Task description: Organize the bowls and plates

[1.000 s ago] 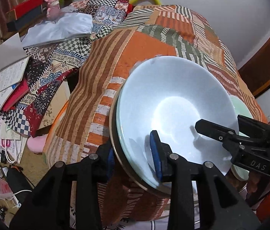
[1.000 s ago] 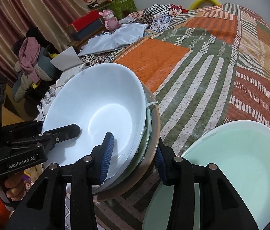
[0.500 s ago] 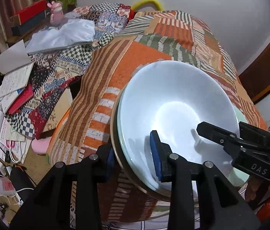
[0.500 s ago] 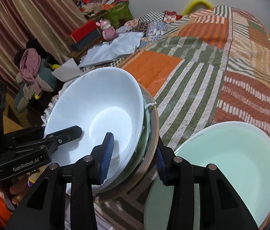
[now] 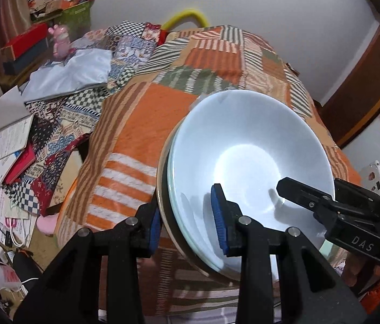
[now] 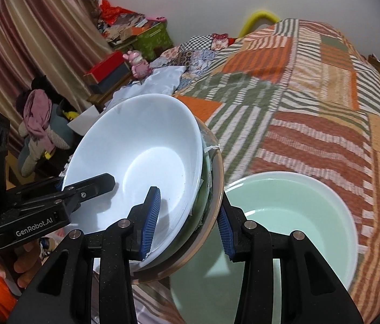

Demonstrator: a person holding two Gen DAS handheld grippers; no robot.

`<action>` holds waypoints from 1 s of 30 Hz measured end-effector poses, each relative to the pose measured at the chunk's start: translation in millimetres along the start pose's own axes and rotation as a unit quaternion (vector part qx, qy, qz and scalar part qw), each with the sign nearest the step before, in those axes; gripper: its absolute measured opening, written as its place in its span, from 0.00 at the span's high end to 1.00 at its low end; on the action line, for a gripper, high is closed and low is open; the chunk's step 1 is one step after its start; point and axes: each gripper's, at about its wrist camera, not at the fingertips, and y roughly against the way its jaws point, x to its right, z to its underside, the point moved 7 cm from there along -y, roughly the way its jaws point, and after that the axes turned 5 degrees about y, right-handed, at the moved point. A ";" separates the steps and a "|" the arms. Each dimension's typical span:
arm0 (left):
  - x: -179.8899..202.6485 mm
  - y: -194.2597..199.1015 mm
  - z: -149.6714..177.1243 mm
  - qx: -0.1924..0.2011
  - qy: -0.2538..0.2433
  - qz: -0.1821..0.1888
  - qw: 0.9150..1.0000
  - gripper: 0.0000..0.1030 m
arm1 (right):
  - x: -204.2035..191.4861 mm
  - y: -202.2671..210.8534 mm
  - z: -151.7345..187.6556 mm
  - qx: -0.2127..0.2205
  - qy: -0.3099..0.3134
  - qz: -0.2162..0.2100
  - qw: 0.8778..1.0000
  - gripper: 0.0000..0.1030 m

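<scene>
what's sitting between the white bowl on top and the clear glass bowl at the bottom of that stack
In the right wrist view, something green is sandwiched between the white bowl and the clear glass bowl; only its edge shows, so its type is unclear.

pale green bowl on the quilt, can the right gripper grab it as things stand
Probably not yet: the right gripper is shut on the rim of the stacked white bowl, shared with the left gripper. The pale green bowl itself lies uncovered.

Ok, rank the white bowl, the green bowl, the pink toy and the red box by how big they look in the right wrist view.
1. White bowl and green bowl: they look alike; the white one is nearer, so unsure.
2. Red box.
3. Pink toy, smallest; both sit far back.
</scene>
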 end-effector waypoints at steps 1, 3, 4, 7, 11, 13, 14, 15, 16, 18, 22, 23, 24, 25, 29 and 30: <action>5.3 -0.1 0.2 0.000 -0.003 0.003 1.000 0.68 | 2.3 2.8 1.1 0.002 -0.002 0.003 1.000 0.64; 13.6 -0.1 0.7 0.000 -0.009 0.009 1.000 0.68 | 9.0 8.4 3.2 0.005 -0.007 0.007 1.000 0.64; 19.7 -0.6 1.0 0.000 -0.013 0.012 1.000 0.68 | 12.7 11.9 4.4 0.008 -0.010 0.011 1.000 0.64; 33.2 -2.8 2.3 -0.003 -0.023 0.020 1.000 0.68 | 23.6 20.7 7.3 0.012 -0.020 0.019 1.000 0.64; 53.3 -9.4 5.4 -0.011 -0.037 0.030 0.999 0.68 | 38.1 30.9 14.7 0.015 -0.033 0.033 0.999 0.64; 63.6 -13.4 8.0 -0.017 -0.045 0.035 0.998 0.68 | 44.9 36.3 19.1 0.017 -0.041 0.040 0.998 0.64; 66.4 -14.6 9.1 -0.018 -0.048 0.037 0.998 0.68 | 46.9 38.1 20.4 0.017 -0.043 0.042 0.998 0.64; 70.4 -16.5 10.4 -0.021 -0.051 0.040 0.998 0.68 | 49.5 39.8 22.2 0.018 -0.046 0.045 0.998 0.64; 75.1 -18.4 11.8 -0.023 -0.055 0.042 0.997 0.68 | 52.9 41.8 24.6 0.018 -0.050 0.048 0.997 0.64; 82.7 -21.4 14.7 -0.027 -0.060 0.046 0.997 0.68 | 58.7 45.0 28.7 0.017 -0.055 0.052 0.997 0.64; 97.0 -29.4 19.4 -0.038 -0.068 0.053 0.996 0.68 | 67.4 49.6 37.6 0.015 -0.065 0.057 0.996 0.64; 100.0 -31.7 20.9 -0.041 -0.070 0.054 0.995 0.68 | 69.7 50.3 39.9 0.014 -0.068 0.059 0.996 0.64; 101.0 -32.8 21.7 -0.043 -0.072 0.054 0.995 0.68 | 71.8 51.0 41.7 0.013 -0.070 0.060 0.996 0.64; 103.4 -34.8 23.1 -0.045 -0.074 0.053 0.995 0.68 | 73.2 51.3 43.4 0.012 -0.072 0.060 0.996 0.64; 111.1 -40.8 28.1 -0.054 -0.080 0.055 0.994 0.68 | 78.7 53.6 49.5 0.009 -0.081 0.062 0.995 0.64; 112.5 -42.1 28.8 -0.056 -0.080 0.055 0.994 0.68 | 80.5 54.2 50.6 0.009 -0.083 0.062 0.995 0.64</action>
